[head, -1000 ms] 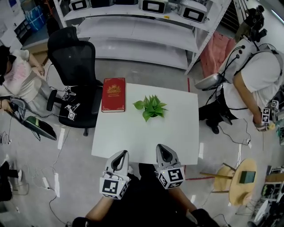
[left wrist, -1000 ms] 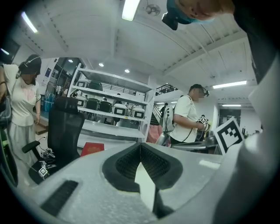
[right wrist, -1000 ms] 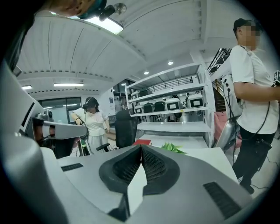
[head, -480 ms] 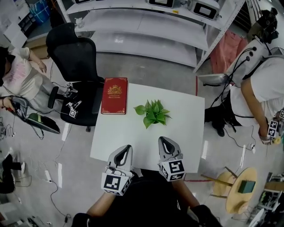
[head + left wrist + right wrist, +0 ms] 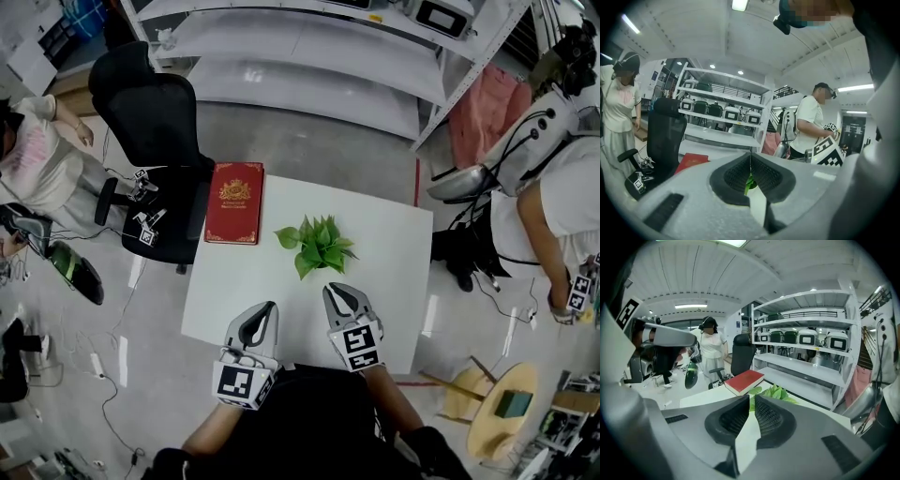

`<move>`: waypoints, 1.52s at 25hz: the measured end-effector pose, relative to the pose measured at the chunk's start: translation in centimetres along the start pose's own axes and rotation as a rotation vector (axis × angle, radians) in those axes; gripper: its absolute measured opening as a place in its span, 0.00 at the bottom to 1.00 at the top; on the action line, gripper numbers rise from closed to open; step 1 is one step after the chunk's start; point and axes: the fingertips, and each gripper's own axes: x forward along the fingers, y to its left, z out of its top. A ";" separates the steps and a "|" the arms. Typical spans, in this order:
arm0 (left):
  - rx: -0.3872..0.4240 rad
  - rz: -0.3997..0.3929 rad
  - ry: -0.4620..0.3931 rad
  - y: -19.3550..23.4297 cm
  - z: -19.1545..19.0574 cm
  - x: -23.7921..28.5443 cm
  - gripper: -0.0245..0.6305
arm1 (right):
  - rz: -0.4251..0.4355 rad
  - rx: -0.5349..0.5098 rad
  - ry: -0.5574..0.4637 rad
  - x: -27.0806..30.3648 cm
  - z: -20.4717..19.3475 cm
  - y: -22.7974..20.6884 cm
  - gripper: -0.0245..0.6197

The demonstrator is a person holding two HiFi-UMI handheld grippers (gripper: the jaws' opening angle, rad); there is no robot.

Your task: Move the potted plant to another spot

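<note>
White table (image 5: 394,281) | potted plant (image 5: 317,246): bright green leaves, upright, mid-table

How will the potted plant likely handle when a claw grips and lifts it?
The potted plant shows only soft spreading leaves from above, so gripped there it would probably flex and slip; the pot is hidden beneath. It looks small beside the red book, so probably light. On the smooth white table, a push would likely slide it.

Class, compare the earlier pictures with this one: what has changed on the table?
Both claws advanced over the table toward the potted plant; the right claw now almost reaches its leaves, the left claw trails. Nothing gripped. Plant and red book sit unmoved.
</note>
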 end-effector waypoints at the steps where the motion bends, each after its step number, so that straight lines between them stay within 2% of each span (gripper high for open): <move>1: -0.003 0.001 0.004 0.0 -0.1 0.3 0.06 | 0.019 -0.023 0.023 0.4 -0.3 -0.1 0.06; 6: -0.006 0.009 0.025 0.0 -0.6 1.4 0.06 | 0.087 -0.185 0.158 2.6 -2.5 -0.4 0.06; 13: 0.008 0.001 0.047 0.0 -1.2 2.4 0.06 | 0.087 -0.532 0.325 6.4 -6.1 -0.8 0.06; 18: 0.005 -0.009 0.066 -0.2 -1.4 2.6 0.06 | 0.102 -0.693 0.415 8.4 -8.0 -1.3 0.06; 29: -0.015 -0.007 0.080 0.6 -1.9 3.4 0.06 | 0.085 -0.837 0.532 10.8 -10.5 -2.5 0.06; 33: -0.020 -0.006 0.085 0.8 -2.0 3.7 0.06 | 0.073 -0.860 0.563 11.3 -11.2 -3.0 0.17; 38: -0.025 -0.005 0.094 1.2 -2.1 3.9 0.06 | 0.059 -0.882 0.589 11.7 -11.2 -3.5 0.19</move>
